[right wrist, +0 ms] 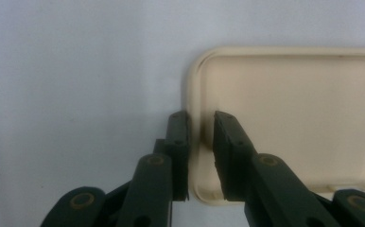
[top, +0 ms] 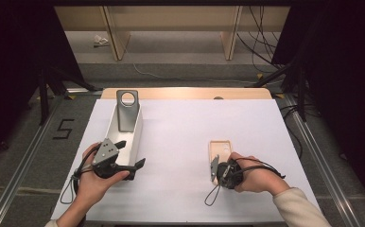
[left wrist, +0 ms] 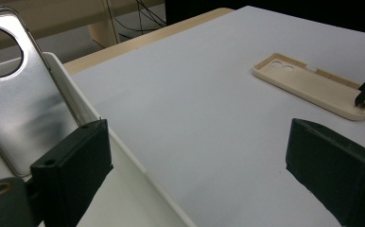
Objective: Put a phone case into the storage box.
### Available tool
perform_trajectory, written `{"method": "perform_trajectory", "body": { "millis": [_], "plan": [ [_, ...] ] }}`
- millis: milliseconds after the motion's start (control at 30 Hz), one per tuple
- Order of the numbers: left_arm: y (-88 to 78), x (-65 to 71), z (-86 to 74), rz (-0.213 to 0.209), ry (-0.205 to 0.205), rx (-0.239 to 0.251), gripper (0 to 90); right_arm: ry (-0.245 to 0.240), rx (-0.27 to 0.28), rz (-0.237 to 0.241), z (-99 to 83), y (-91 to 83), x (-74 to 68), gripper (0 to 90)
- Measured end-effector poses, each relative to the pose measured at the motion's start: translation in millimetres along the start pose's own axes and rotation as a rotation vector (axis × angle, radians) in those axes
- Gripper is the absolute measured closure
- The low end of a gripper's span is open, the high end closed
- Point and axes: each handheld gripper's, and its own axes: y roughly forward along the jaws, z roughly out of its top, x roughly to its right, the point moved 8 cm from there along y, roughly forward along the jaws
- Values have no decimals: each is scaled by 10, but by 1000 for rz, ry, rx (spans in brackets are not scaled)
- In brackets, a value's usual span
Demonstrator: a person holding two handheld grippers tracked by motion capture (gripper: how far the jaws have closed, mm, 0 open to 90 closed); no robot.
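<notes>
OK, left side first: left hand-held gripper (top: 132, 153) sits at the near end of the white tray (top: 134, 135), jaws wide apart, one inside the tray and one outside over the tray's right wall, nothing clamped. A silver phone case (top: 126, 111) with a round camera cutout leans upright at the tray's far end, well apart from those jaws. The white surface (top: 180, 127) between the two hands is bare.

Right side: beige phone case (top: 219, 148) lies flat, open side up, on the surface, just ahead of the right hand. Right hand-held gripper (right wrist: 200, 146) is at the case's near end, jaws drawn close together and straddling the rim of the short edge, one jaw outside, one inside the shell. The rim is between the pads; can't tell if they're actually pressing on it.
</notes>
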Motion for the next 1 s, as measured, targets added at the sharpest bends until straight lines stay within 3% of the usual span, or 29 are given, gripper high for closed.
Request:
{"method": "perform_trajectory", "body": {
  "millis": [200, 733, 1000],
  "plan": [
    [3, 6, 0, -2, 1, 0, 72, 4, 11, 11, 15, 1, -26, 853],
    [5, 8, 3, -2, -1, -2, 75, 21, 25, 20, 12, -21, -25, 873],
    [9, -10, 21, 3, -10, -3, 88, 48, 131, -12, 74, -159, 36, 875]
  ]
}}
